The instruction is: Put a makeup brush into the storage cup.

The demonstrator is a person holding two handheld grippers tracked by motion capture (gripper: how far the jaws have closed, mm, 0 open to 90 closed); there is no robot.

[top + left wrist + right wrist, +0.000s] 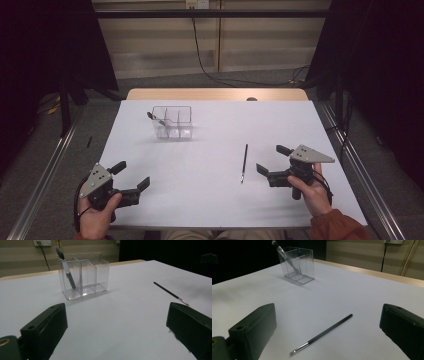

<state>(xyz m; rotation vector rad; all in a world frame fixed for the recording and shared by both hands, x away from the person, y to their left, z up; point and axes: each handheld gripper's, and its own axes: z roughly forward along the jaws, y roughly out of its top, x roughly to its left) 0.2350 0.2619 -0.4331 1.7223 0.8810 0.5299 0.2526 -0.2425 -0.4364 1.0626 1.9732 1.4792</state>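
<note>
From the high view we look down on a white table (pixel 210 165) with a person's forearms entering from the bottom edge. The left gripper (pixel 132 177) sits low near the table's front left corner, held in the left hand (pixel 97 212), its jaws spread apart with nothing between them. The right gripper (pixel 270 160) sits near the front right, held in the right hand (pixel 312 192), jaws likewise spread and empty, pointing toward the table's middle. A thin black brush (pixel 244 163) lies flat on the table just beside the right gripper's jaws, apart from them. Farther back, left of centre, stands a clear organiser (pixel 172 121) with three compartments; a dark-handled brush (pixel 156 118) leans in its leftmost compartment. From the left gripper view we see its two black jaws wide apart, the clear organiser (pixel 83 275) ahead with the dark-handled brush (pixel 66 267) tilted in the left compartment, and the thin black brush (pixel 170 293) lying off to the right. From the right gripper view we see its jaws wide apart, the thin black brush (pixel 323 333) lying on the table between them without touching either, bristles toward the camera, and the organiser (pixel 297 265) well beyond at upper left.
</note>
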